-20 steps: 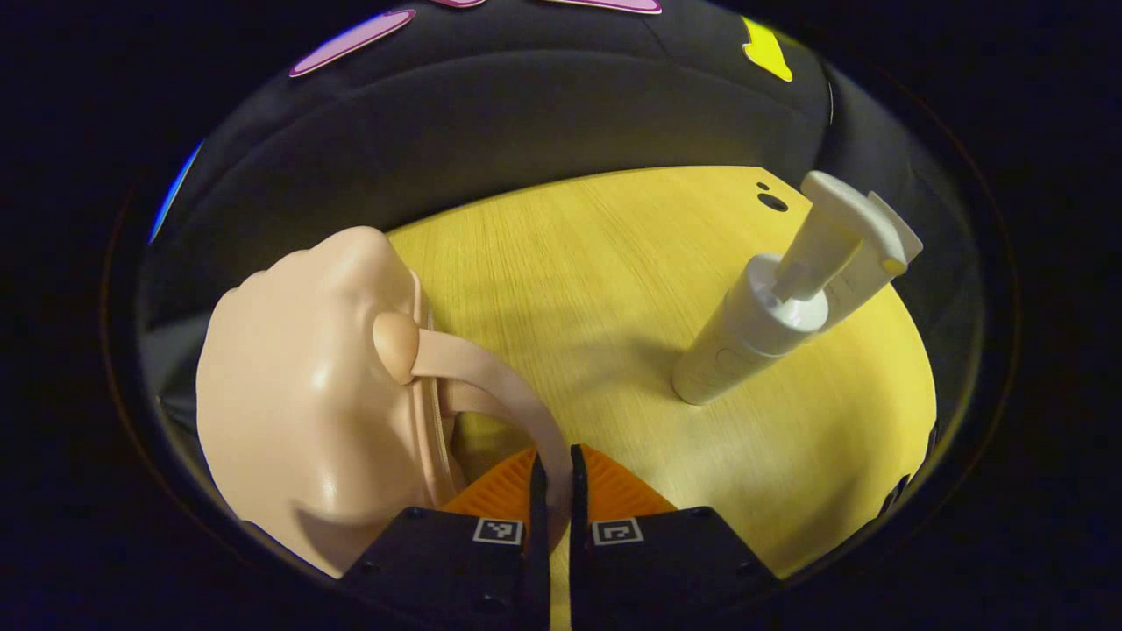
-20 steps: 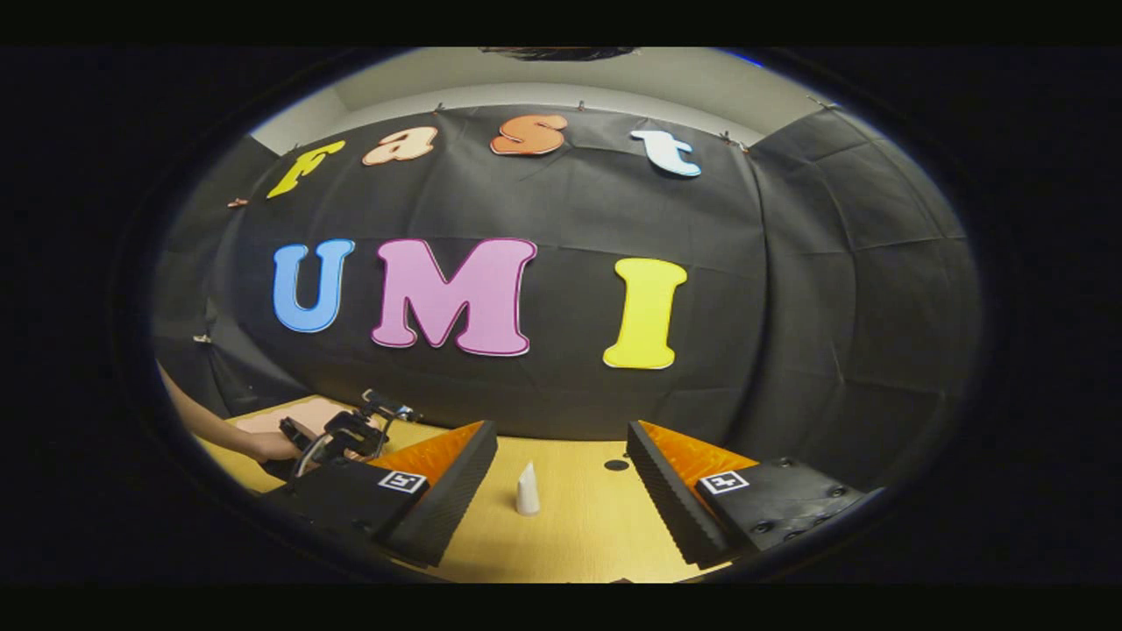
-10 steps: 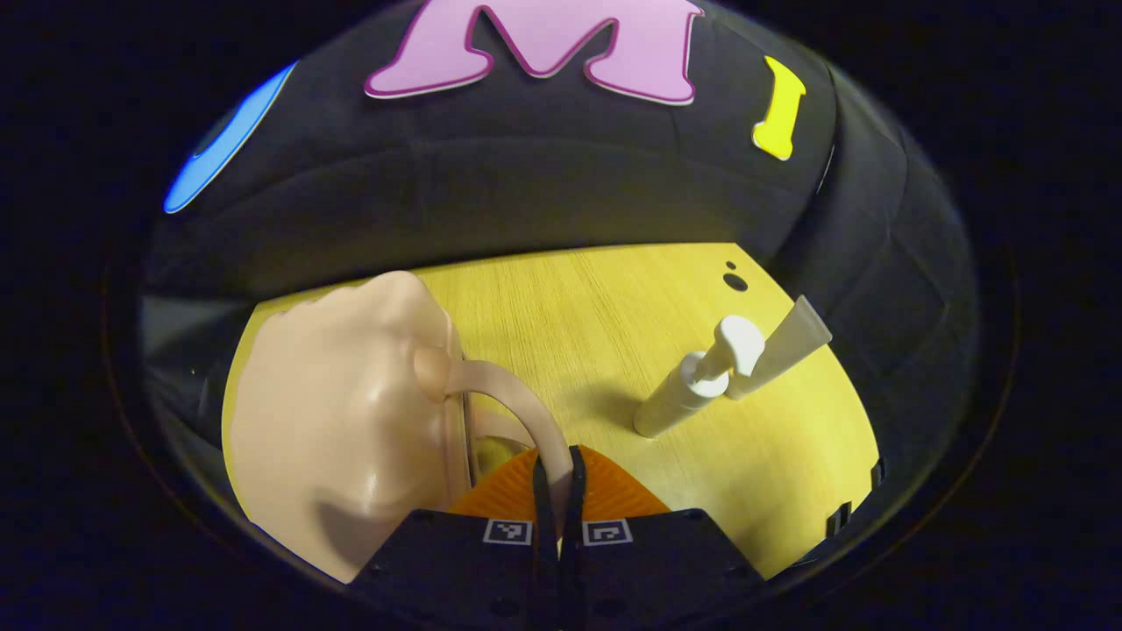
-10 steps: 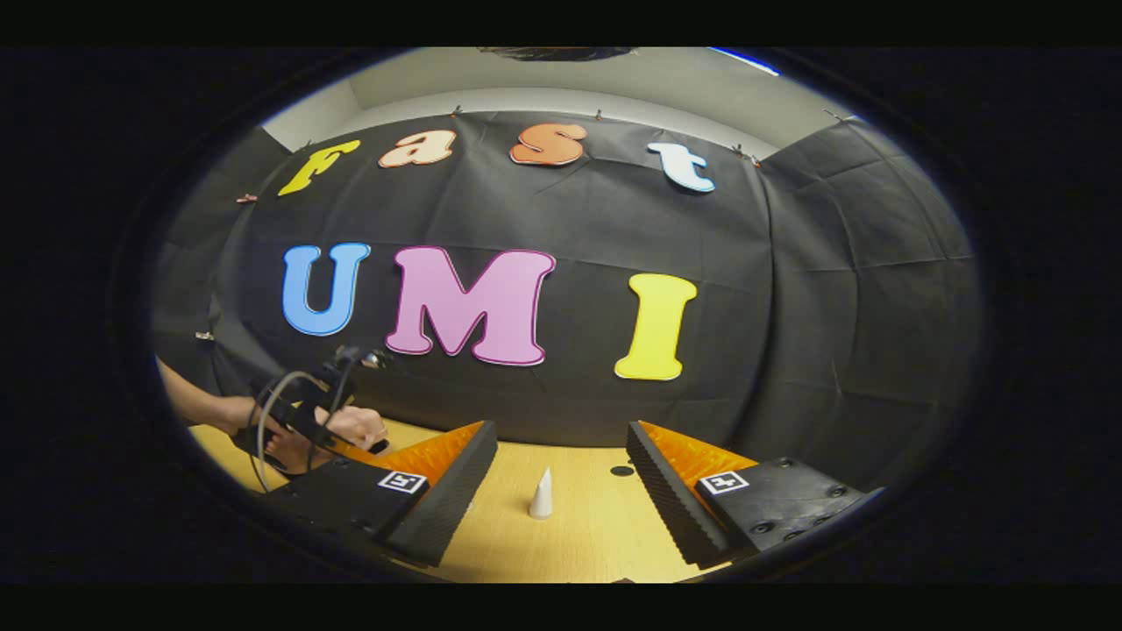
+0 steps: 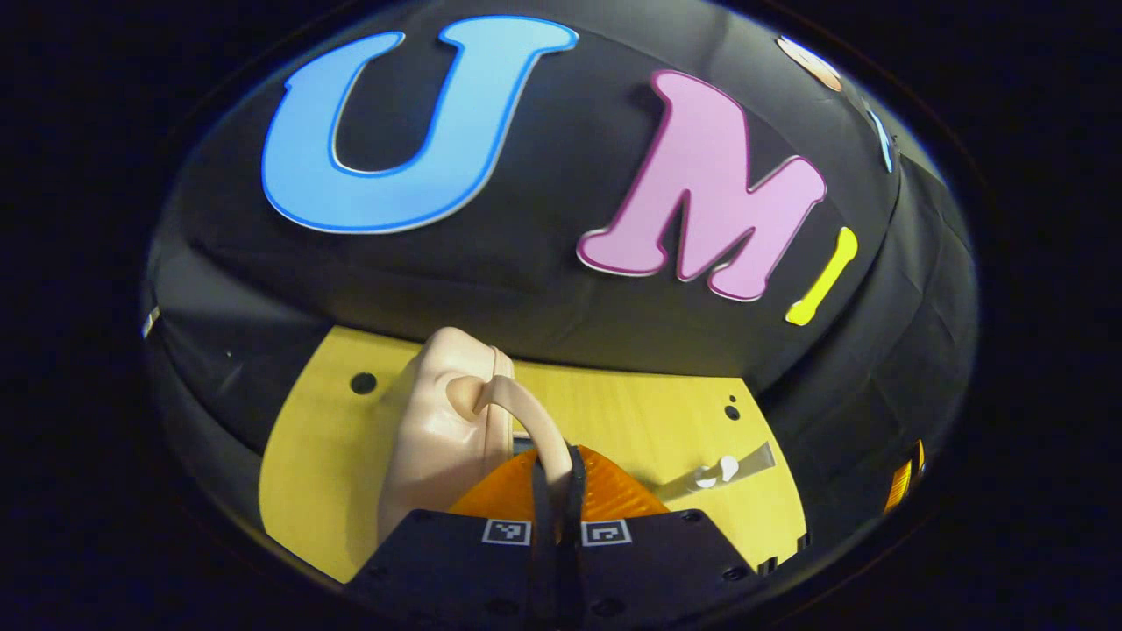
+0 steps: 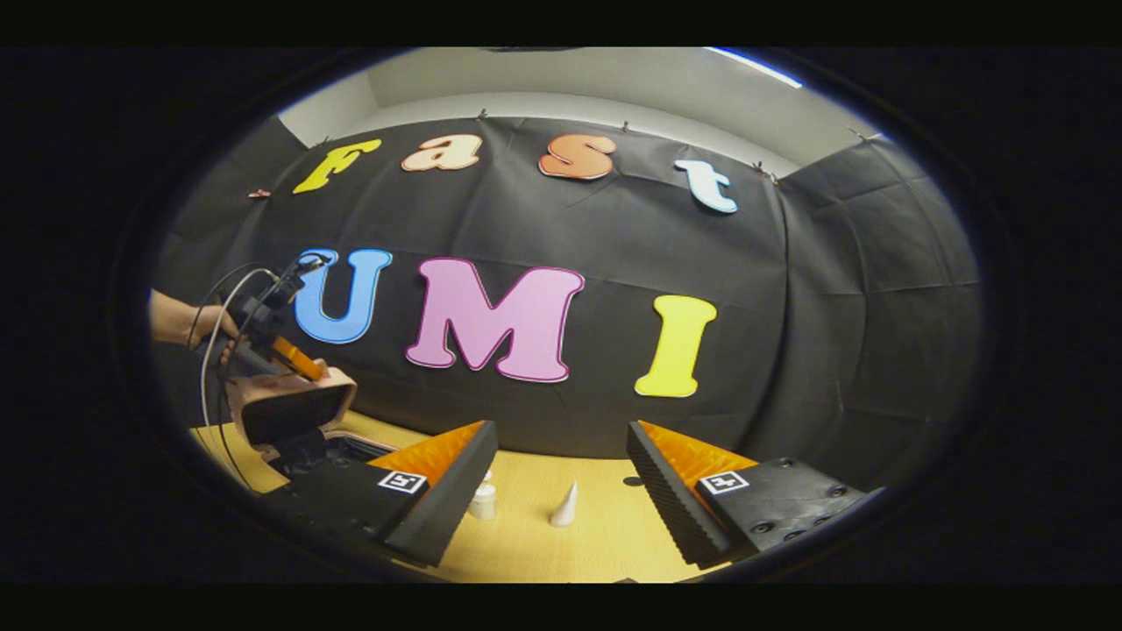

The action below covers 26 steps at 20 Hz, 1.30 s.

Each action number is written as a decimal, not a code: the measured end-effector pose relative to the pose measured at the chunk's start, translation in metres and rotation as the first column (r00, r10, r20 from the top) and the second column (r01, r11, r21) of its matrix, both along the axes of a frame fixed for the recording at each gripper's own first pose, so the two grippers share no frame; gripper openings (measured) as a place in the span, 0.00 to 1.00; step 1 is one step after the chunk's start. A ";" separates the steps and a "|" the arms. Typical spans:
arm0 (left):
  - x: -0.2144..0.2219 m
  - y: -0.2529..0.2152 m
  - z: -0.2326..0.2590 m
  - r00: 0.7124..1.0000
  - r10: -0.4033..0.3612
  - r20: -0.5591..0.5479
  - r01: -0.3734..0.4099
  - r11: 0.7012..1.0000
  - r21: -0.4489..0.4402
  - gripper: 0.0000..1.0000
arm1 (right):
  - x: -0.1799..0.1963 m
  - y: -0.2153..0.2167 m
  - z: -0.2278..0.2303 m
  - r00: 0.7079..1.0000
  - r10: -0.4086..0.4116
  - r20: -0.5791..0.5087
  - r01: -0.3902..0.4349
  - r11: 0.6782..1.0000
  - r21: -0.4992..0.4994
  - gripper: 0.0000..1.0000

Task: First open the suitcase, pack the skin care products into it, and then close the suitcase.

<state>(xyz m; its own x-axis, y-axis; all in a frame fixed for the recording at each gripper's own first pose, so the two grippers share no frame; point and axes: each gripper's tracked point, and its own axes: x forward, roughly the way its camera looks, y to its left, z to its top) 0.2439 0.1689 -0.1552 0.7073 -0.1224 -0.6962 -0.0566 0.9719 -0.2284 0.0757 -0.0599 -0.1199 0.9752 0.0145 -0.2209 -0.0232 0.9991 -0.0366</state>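
The left gripper [image 5: 552, 482] is clenched on the curved handle [image 5: 526, 416] of the pink suitcase [image 5: 438, 421], both fingers pinching the strap. In the right gripper view, the lid [image 6: 289, 403] is raised at a tilt above the base near the counter's [image 6: 526, 543] left edge, with a hand [image 6: 210, 324] holding that gripper above it. The opening step is in hand and looks well along, though the lid is not fully back.

The right gripper [image 6: 561, 491] hangs released, jaws wide apart, over the counter's near edge. Ahead of it stand the skin care products: a white pump bottle [image 6: 482, 501] and a white cone-shaped tube [image 6: 565, 506], near each other and well apart from the suitcase.

Next, the lid likely needs swinging back until it rests open, then letting go of the handle. The right gripper can then close on the bottle.
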 end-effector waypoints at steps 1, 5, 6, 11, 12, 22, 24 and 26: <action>-0.003 0.024 0.002 1.000 0.006 -0.008 -0.006 1.000 0.013 0.06 | 0.000 0.006 0.001 1.000 -0.004 -0.002 0.004 1.000 -0.007 0.98; -0.018 0.128 -0.018 0.998 0.015 -0.058 -0.006 0.988 0.152 0.06 | -0.004 0.036 0.002 1.000 -0.015 -0.019 0.014 0.999 -0.029 0.96; -0.023 0.153 -0.024 0.997 0.022 -0.075 -0.009 0.985 0.171 0.06 | -0.005 0.044 0.002 1.000 -0.016 -0.027 0.015 0.999 -0.036 0.97; -0.051 0.261 -0.095 0.983 0.043 -0.180 0.005 0.966 0.259 0.06 | -0.023 0.075 -0.003 0.998 -0.028 -0.064 0.022 0.996 -0.087 0.97; -0.056 0.280 -0.113 0.978 0.065 -0.198 -0.007 0.961 0.277 0.07 | -0.028 0.079 -0.005 0.997 -0.036 -0.072 0.030 0.996 -0.089 0.96; -0.104 0.368 -0.247 0.913 0.324 -0.246 -0.203 0.887 0.415 0.26 | -0.042 0.077 -0.008 0.994 -0.078 -0.072 0.065 0.984 -0.165 0.96; -0.105 0.376 -0.225 0.921 0.355 -0.161 -0.245 0.849 0.467 0.69 | -0.045 0.071 -0.009 0.994 -0.087 -0.069 0.076 0.985 -0.154 0.96; -0.101 0.384 -0.184 0.951 0.305 -0.042 -0.219 0.767 0.604 0.96 | -0.048 0.065 -0.016 0.993 -0.090 -0.080 0.078 0.987 -0.137 0.97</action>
<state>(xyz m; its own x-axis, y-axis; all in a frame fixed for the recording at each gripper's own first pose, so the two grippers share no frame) 0.1430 0.5526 -0.3394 0.5488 0.5155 -0.6581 -0.3165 0.8568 0.4072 0.0278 0.0053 -0.1358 0.9492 -0.1018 -0.2978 0.0516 0.9838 -0.1716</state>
